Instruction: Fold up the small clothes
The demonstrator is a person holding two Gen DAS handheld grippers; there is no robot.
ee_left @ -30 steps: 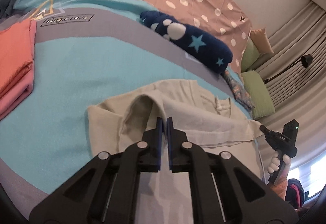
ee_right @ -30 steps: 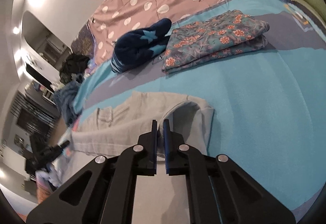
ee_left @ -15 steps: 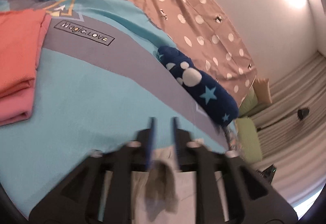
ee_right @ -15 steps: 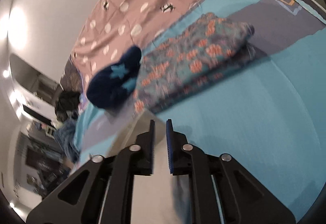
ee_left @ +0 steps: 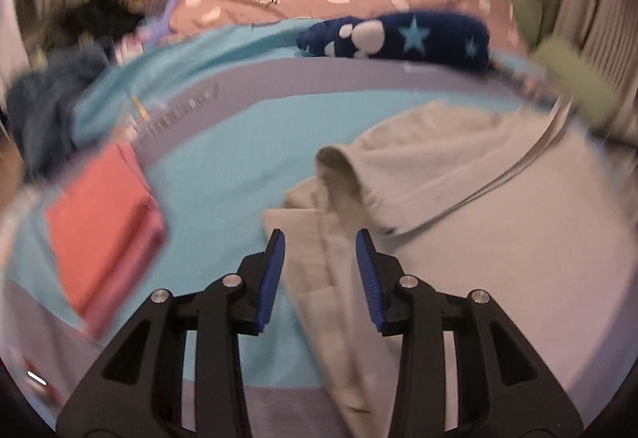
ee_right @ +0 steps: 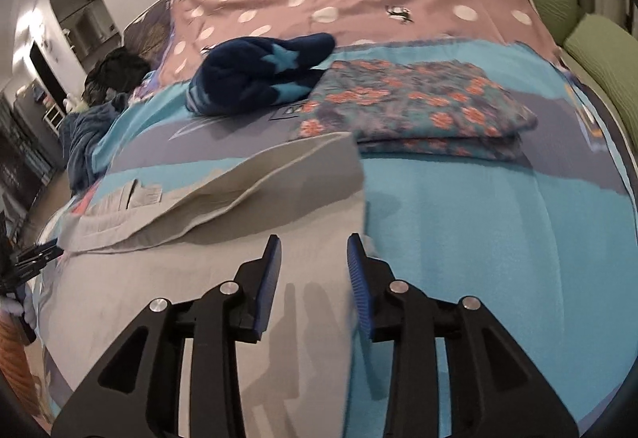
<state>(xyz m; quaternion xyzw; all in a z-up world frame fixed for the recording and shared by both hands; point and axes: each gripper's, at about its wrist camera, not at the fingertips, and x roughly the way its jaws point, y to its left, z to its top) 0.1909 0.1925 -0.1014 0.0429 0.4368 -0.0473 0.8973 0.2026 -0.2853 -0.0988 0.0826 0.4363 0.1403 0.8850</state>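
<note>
Letting go is the news here: a second ago both claws were pinched together on the far edge of the beige garment point(ee_right: 247, 222), and now the left claw point(ee_left: 319, 238) and the right claw point(ee_right: 313, 240) have their jaws opening, with cloth lying under the gaps but nothing pressed between the blue pads. The garment lies on the turquoise bed cover point(ee_right: 498, 238) with its far part doubled toward the near side, so one fold looks laid down and the next has to be started.

At the garment's left side a sleeve-like flap point(ee_left: 343, 167) bulges up loosely, its hem uneven; the right edge runs straight, right beside the right claw's right finger. Bare cover to the right leaves room, well apart from the flowered folded stack point(ee_right: 418, 111) and the navy star bundle point(ee_right: 255, 75). On the left, the coral folded pile point(ee_left: 103, 230) sits near, which narrows any leftward sweep.
</note>
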